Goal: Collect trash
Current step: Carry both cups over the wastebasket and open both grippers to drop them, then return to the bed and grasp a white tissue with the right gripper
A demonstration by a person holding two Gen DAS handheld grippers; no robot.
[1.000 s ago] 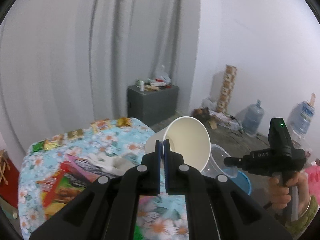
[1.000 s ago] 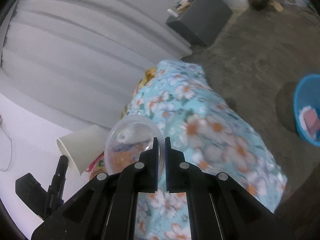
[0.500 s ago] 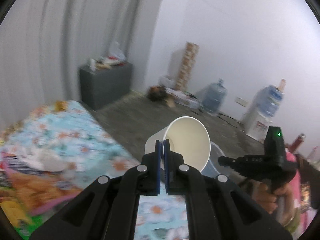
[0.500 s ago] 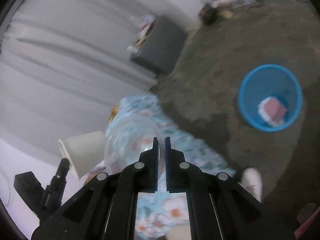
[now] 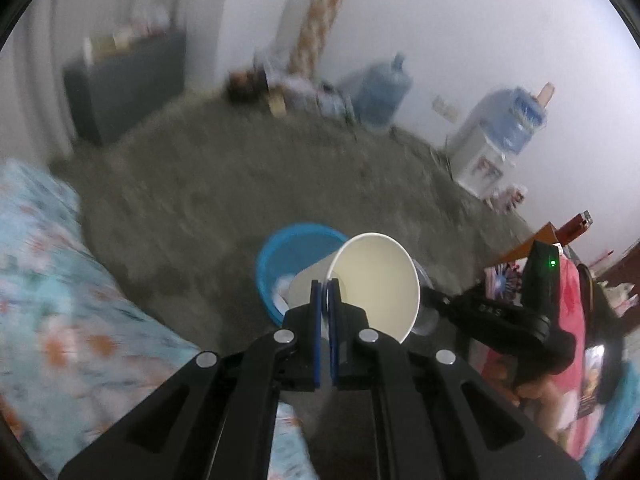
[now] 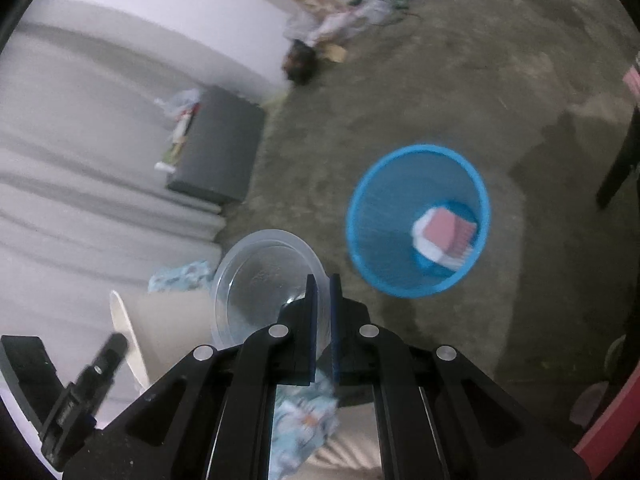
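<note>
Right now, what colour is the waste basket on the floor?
Bright blue mesh waste basket, clearest in the right wrist view.

You are in a lived-in room of a home. A bed with a floral sheet (image 5: 48, 300) lies at your nine o'clock, a dark cabinet (image 5: 124, 84) piled with clutter at eleven, water jugs (image 5: 380, 96) and a dispenser (image 5: 484, 148) against the white wall at one, bare concrete floor (image 5: 248, 168) underfoot.

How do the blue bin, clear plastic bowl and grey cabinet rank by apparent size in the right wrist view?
1. blue bin
2. clear plastic bowl and grey cabinet: look alike, and the bowl is nearer the camera, so I won't rank them.
</note>
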